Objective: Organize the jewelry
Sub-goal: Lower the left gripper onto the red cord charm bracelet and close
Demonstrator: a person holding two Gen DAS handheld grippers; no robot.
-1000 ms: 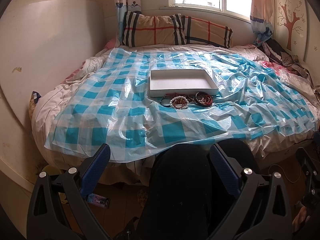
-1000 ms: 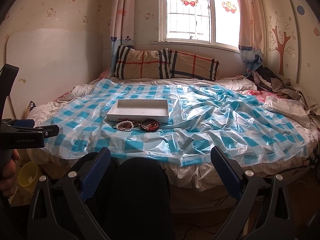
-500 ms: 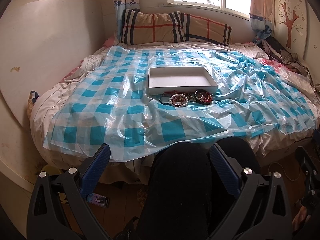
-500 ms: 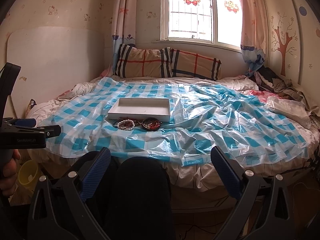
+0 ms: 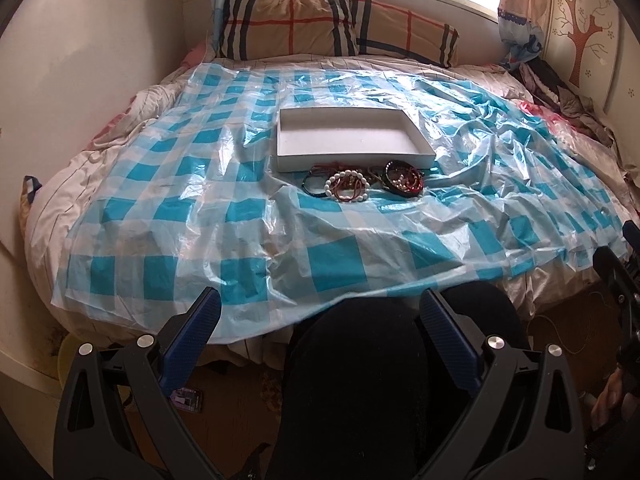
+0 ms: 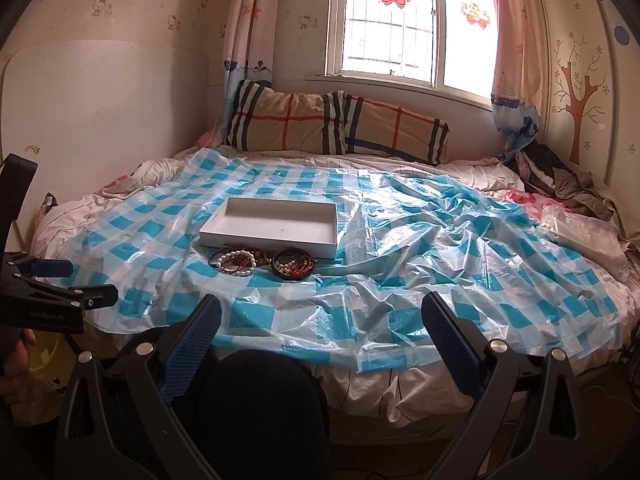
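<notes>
A shallow white tray (image 5: 288, 158) (image 6: 224, 236) lies empty on the blue-checked plastic sheet (image 5: 192, 216) (image 6: 440, 248) over the bed. Just in front of it sits a small heap of bracelets: a white bead bracelet (image 5: 347, 186) (image 6: 237, 263), a thin dark bangle (image 5: 310, 185) and a dark bracelet with red beads (image 5: 403, 180) (image 6: 291, 265). My left gripper (image 5: 319, 334) is open, well short of the bed edge, above the person's dark-clad knee. My right gripper (image 6: 321, 334) is open too, low in front of the bed, with nothing between its fingers.
Two plaid pillows (image 6: 336, 124) lean against the wall under the window. Crumpled clothes (image 6: 560, 184) pile at the bed's far right. The left gripper's body (image 6: 44, 300) and a hand show at the left edge of the right wrist view. A small packet (image 5: 187, 398) lies on the floor.
Both cameras have drifted forward toward the bed, so the tray and bracelets look larger. Neither gripper has changed its opening.
</notes>
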